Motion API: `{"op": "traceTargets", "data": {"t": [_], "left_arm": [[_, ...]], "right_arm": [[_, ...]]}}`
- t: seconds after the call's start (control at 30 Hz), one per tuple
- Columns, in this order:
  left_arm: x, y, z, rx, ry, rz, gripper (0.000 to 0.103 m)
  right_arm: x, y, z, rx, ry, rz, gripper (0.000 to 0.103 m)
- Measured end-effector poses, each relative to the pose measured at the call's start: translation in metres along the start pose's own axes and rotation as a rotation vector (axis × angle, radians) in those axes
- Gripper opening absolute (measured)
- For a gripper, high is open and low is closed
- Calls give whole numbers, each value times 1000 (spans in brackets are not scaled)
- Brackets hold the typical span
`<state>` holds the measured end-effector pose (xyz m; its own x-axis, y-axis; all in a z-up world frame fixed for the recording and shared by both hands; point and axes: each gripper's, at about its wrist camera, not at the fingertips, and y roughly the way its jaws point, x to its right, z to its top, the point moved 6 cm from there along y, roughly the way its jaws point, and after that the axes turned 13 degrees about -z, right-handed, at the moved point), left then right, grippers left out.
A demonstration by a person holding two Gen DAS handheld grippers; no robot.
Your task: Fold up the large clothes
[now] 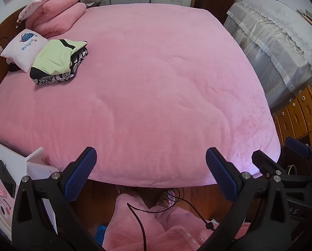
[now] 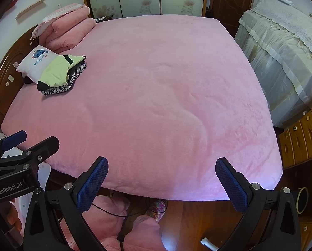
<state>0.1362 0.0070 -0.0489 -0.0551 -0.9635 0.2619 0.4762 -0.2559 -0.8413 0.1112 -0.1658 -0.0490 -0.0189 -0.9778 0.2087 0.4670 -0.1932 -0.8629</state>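
While we are holding both tools over the near edge of the pink bed (image 1: 156, 79), the left gripper (image 1: 150, 174) and right gripper (image 2: 161, 183) are standing with jaws wide apart, gripping nothing. We are noting the folded clothes (image 1: 58, 61), pale green on top, lying far left, touching a white pillow (image 1: 23, 47) near the wooden headboard (image 2: 3, 79).

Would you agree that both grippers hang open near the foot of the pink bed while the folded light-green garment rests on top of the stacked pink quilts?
Not quite: the light-green garment rests on a black-and-white patterned piece beside the white pillow, not on the pink quilts, as both wrist views show. The rest stands.
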Motion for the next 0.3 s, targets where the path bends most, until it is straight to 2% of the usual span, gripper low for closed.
{"op": "traceTargets", "data": {"t": [0.3], "left_arm": [[-1, 3, 0, 2, -1, 7, 103]], "right_arm": [[5, 6, 3, -4, -14, 1, 103]]}}
